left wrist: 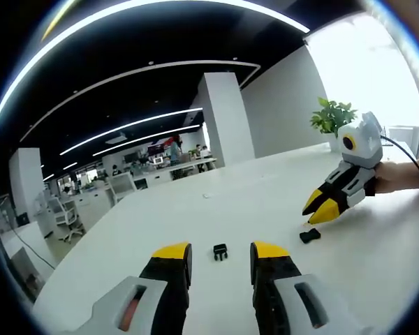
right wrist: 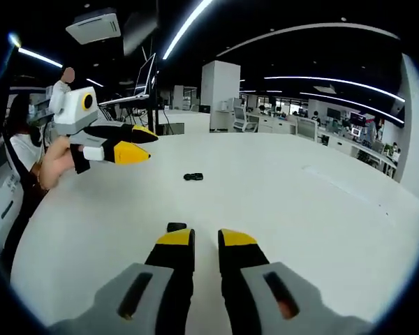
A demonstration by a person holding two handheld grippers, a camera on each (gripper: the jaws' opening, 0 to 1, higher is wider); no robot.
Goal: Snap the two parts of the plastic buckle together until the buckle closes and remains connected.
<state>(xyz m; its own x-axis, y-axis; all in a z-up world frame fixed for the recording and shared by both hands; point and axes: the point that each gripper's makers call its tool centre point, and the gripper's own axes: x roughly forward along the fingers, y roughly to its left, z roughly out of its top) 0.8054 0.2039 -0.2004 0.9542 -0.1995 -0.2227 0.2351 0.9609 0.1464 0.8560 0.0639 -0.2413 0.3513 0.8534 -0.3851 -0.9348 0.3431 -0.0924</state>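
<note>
On white table [left wrist: 216, 202], 2 separate black buckle parts [left wrist: 220, 252] [left wrist: 309, 236].

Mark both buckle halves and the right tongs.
Buckle half [left wrist: 220, 252], left gripper view, its middle.
Other buckle half [left wrist: 309, 236], left gripper view, its middle.
Right tongs [left wrist: 318, 210], left gripper view, between the yellow tips.
</note>
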